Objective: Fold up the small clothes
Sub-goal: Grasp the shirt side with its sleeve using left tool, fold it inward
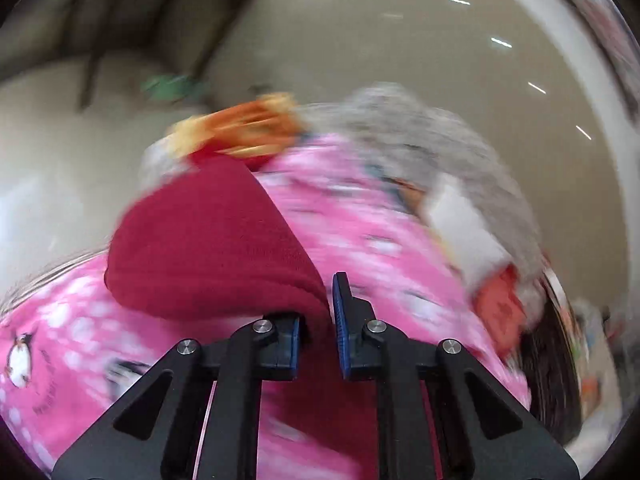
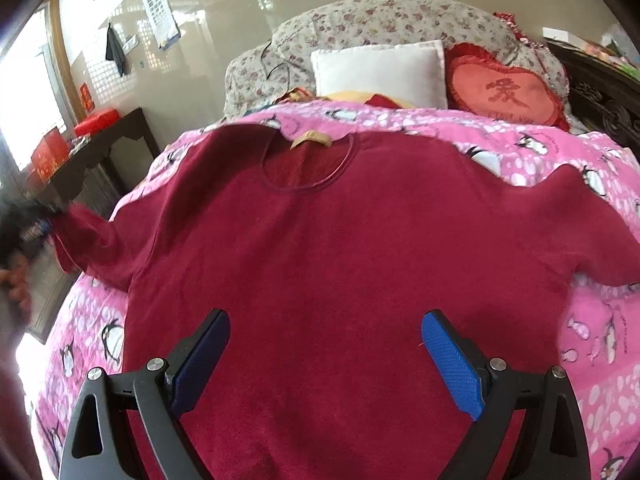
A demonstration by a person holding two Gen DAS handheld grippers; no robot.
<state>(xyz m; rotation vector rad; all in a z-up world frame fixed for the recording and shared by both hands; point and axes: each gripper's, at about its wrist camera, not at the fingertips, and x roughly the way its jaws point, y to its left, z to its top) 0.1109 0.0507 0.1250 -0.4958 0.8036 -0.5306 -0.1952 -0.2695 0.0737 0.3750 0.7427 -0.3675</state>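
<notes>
A dark red long-sleeved shirt (image 2: pixel 340 248) lies spread flat, neck away from me, on a pink penguin-print bedcover (image 2: pixel 592 344). My right gripper (image 2: pixel 324 340) is open and empty, hovering just above the shirt's lower body. My left gripper (image 1: pixel 320 312) is shut on the end of the shirt's left sleeve (image 1: pixel 208 248), which is lifted off the cover; the left wrist view is blurred. In the right wrist view the left gripper (image 2: pixel 24 220) shows as a dark blur at the sleeve end (image 2: pixel 88 240), at the bed's left edge.
At the bed's head lie a floral duvet (image 2: pixel 384 20), a white pillow (image 2: pixel 380 68) and a red heart cushion (image 2: pixel 508 88). A dark side table (image 2: pixel 100 148) with red boxes stands left of the bed. A carved headboard (image 2: pixel 600 92) is at the right.
</notes>
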